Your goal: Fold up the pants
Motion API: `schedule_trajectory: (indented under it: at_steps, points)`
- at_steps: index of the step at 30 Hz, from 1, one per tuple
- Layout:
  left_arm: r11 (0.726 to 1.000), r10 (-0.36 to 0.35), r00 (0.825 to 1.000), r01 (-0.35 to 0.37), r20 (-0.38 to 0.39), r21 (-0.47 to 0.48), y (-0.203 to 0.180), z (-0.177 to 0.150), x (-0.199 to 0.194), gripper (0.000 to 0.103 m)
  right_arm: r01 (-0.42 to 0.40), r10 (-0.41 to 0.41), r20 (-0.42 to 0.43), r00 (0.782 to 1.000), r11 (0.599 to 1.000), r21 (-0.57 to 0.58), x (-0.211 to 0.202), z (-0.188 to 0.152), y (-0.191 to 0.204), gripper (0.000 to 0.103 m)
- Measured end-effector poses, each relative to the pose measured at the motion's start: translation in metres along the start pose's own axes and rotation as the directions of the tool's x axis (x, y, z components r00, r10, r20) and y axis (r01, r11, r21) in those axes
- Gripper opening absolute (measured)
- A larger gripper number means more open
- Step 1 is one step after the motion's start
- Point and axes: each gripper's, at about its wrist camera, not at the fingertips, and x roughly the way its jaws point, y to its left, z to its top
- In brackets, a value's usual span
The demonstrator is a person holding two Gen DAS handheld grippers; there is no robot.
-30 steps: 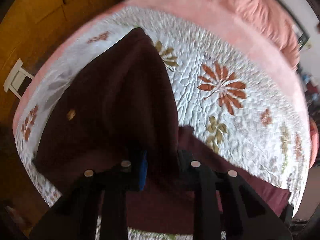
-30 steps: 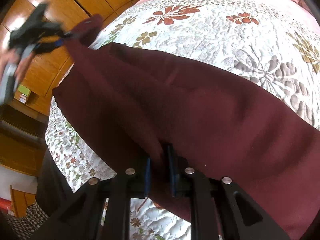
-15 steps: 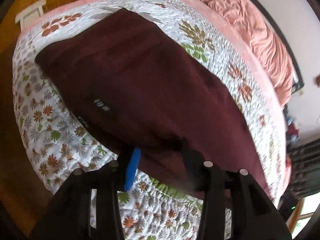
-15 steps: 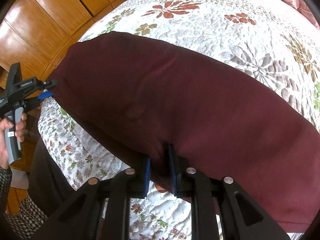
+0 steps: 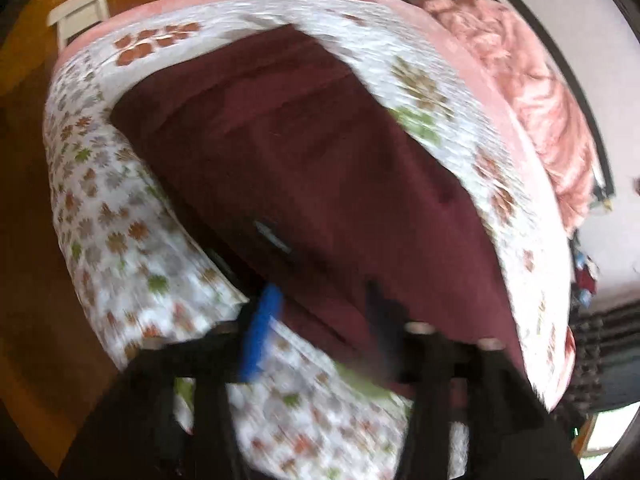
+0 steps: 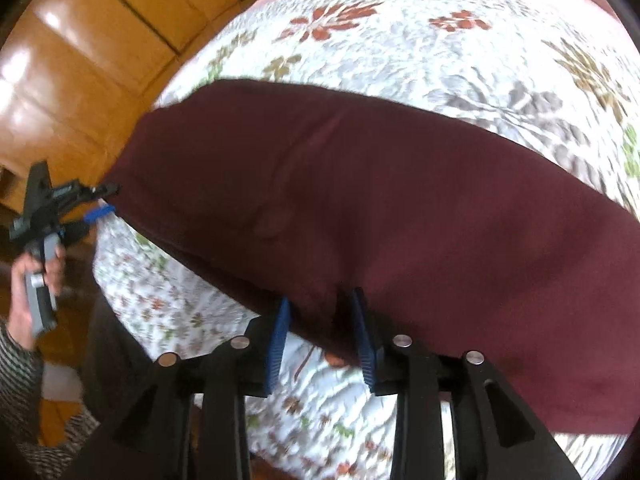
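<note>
Left wrist view: the maroon pants [image 5: 320,168] lie folded in a long band across the quilted floral bedspread [image 5: 108,208] of the bed, reaching away from the camera toward the far edge. The left claw [image 5: 320,320] sits at the near edge of the fabric, its jaws opening; the blue pad stands off the cloth on one side and the dark finger on the other, with the hem between them but not pinched. The picture is blurred, so finer contact cannot be told. A rumpled pink blanket [image 5: 540,92] lies at the far side of the bed.

Right wrist view: the pants [image 6: 400,208] stretch across the bedspread [image 6: 400,48] from left to right. The right claw [image 6: 320,320] has its jaws opening, a fold of the maroon edge between the blue pads, which stand apart from it. At the left, a hand [image 6: 36,280] holds the left claw [image 6: 106,200] at the pants' corner, parted. Wooden cabinets [image 6: 80,52] stand behind.
</note>
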Motion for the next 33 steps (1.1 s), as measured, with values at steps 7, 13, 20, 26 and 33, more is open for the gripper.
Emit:
schedule_trajectory:
  at_steps: [7, 13, 20, 26, 33]
  points:
    - [0.951, -0.270, 0.921, 0.301, -0.280, 0.072, -0.085, -0.074, 0.017, 0.070, -0.118, 0.102, 0.096, 0.990, 0.976, 0.185, -0.046, -0.026, -0.031, 0.038]
    - [0.925, -0.361, 0.792, 0.372, -0.493, -0.079, -0.130, -0.118, 0.086, 0.057, -0.127, 0.095, 0.134, 0.986, 0.958, 0.258, -0.066, -0.049, -0.053, 0.038]
    - [0.927, -0.374, 0.770, 0.336, -0.517, -0.170, -0.143, -0.130, 0.119, 0.056, -0.122, 0.075, 0.168, 0.983, 0.951, 0.285, -0.081, -0.068, -0.070, 0.040]
    - [0.936, -0.351, 0.776, 0.311, -0.525, -0.166, -0.158, -0.135, 0.130, 0.060, -0.140, 0.087, 0.190, 0.978, 0.946, 0.291, -0.083, -0.067, -0.075, 0.040]
    - [0.960, -0.278, 0.817, 0.248, -0.505, -0.127, -0.166, -0.127, 0.137, 0.030, -0.139, 0.084, 0.189, 0.978, 0.945, 0.297, -0.081, -0.071, -0.077, 0.040]
